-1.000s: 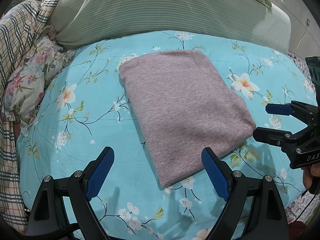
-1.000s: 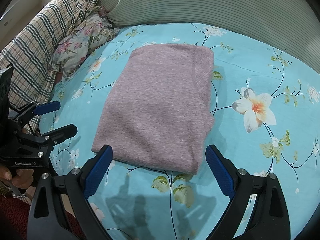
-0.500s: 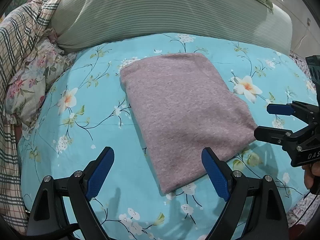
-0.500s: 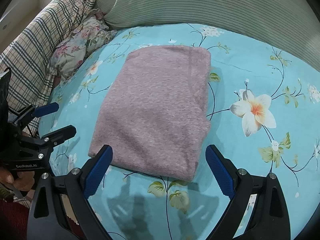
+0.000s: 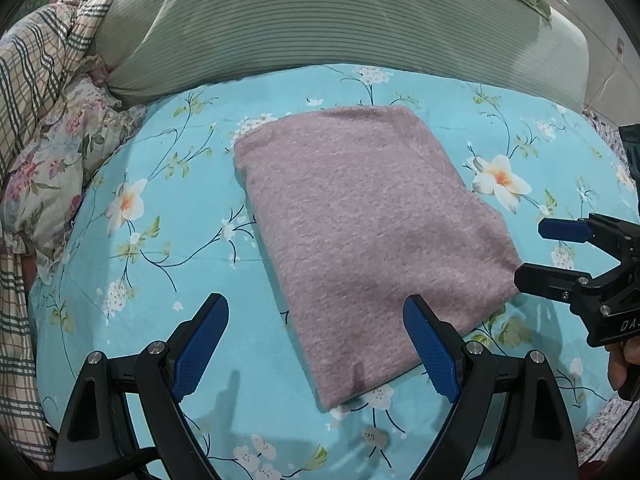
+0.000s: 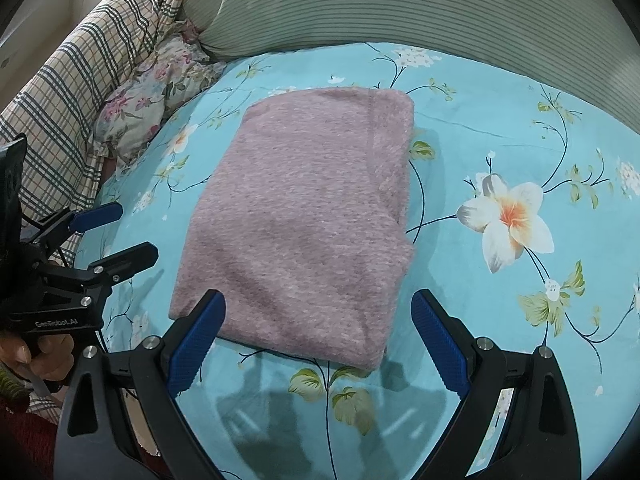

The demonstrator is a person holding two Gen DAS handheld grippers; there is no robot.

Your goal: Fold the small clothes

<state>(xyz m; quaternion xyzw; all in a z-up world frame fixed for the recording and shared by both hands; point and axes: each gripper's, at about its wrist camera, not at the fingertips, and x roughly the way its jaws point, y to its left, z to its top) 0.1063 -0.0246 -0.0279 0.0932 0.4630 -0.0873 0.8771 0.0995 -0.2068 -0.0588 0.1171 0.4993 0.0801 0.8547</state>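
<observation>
Left claw (image 5: 316,344) and right claw (image 6: 318,340) both spread, empty, hovering above folded mauve fleece garment (image 5: 368,240) on floral turquoise bed sheet (image 5: 160,280)

You face a turquoise floral bedsheet (image 5: 160,280) — far off a green striped pillow (image 5: 320,20), left a plaid quilt (image 6: 68,92).

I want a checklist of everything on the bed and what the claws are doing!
Surface: blue flowered sheet, smooth.
Job's things: pink garment folded into a flat rectangle on the sheet.
Clutter: nothing seen on the sheet.
Grippers: left claw open, empty, above the garment's near corner; right claw open, empty, above its near edge.
Cables: dark cord by the left claw's handle in the right view.
Surroundings: striped green pillow, floral cushion, plaid blanket.
</observation>
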